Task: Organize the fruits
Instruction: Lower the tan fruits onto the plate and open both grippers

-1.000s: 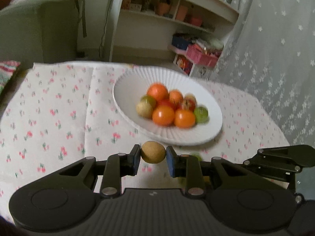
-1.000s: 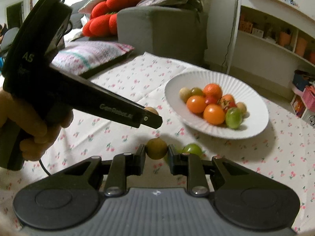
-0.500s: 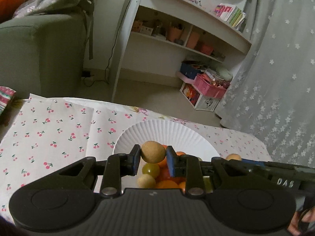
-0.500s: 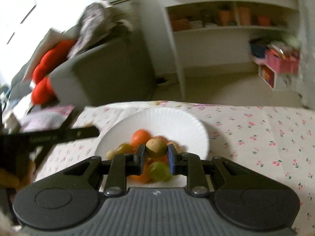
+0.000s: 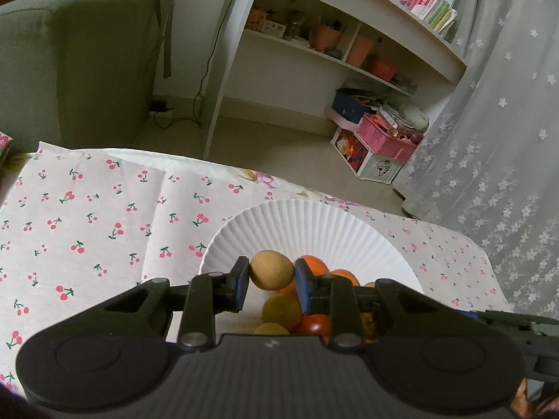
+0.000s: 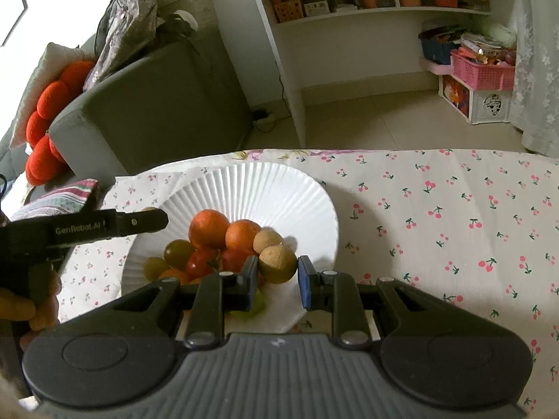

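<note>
while the left gripper (image 5: 271, 281) pinches a tan round fruit (image 5: 271, 270) above the near side of the white plate (image 5: 300, 223), the right gripper (image 6: 277, 277) is spread, a second tan fruit (image 6: 277, 264) touching only its left pad over the plate's right edge (image 6: 325, 209). oranges (image 6: 209, 228), tomatoes and green fruits are piled on the plate, on the cherry-print cloth (image 6: 454, 216).

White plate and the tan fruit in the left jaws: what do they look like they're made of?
White plate: probably paper or thin moulded pulp, matte, judging by the fine pleated ribs fanning out to its rim; glazed ceramic can't be ruled out. Tan fruit: dull, faintly speckled rind with no shine, like a longan shell; whether it is real or imitation can't be told. The left gripper clamps it with no visible denting.
</note>
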Tool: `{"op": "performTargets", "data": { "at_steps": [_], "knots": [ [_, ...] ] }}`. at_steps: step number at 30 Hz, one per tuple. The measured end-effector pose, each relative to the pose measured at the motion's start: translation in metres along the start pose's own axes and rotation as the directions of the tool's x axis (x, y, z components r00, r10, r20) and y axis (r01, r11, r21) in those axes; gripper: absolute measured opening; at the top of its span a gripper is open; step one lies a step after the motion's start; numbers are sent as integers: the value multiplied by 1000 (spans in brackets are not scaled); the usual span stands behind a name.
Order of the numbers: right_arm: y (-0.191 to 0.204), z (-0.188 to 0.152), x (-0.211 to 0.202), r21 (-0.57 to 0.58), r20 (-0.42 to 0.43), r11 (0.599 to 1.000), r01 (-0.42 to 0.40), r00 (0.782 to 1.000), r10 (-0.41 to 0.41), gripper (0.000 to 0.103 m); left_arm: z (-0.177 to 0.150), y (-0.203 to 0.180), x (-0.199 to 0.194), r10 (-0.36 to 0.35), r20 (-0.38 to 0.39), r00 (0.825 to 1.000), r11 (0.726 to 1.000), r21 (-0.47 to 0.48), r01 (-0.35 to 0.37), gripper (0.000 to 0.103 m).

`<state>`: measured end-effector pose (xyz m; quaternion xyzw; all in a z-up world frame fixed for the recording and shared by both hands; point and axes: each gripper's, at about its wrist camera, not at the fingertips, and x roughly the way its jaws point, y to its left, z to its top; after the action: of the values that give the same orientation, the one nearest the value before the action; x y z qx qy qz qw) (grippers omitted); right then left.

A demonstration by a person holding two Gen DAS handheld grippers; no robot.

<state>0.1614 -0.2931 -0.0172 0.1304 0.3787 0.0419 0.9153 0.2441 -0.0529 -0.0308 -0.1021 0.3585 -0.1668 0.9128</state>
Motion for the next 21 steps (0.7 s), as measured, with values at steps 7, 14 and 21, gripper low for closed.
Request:
{"op": "performTargets", "data": {
  "at_steps": [7,14,21],
  "knots": [
    [0,-1,0,12,5,1000,4,1000,-4,23,-1,3,1,5,-6,1000,1000,11,-5,16],
    [2,2,-7,5,49,1000,6,999,-6,23,-4,8,-6,10,-2,1000,1000,7,-10,17],
    [3,-11,-14,-15,49,1000,-14,999,14,25,-14,5,-21,25,20,999,999,20,-25,27]
  ]
}}
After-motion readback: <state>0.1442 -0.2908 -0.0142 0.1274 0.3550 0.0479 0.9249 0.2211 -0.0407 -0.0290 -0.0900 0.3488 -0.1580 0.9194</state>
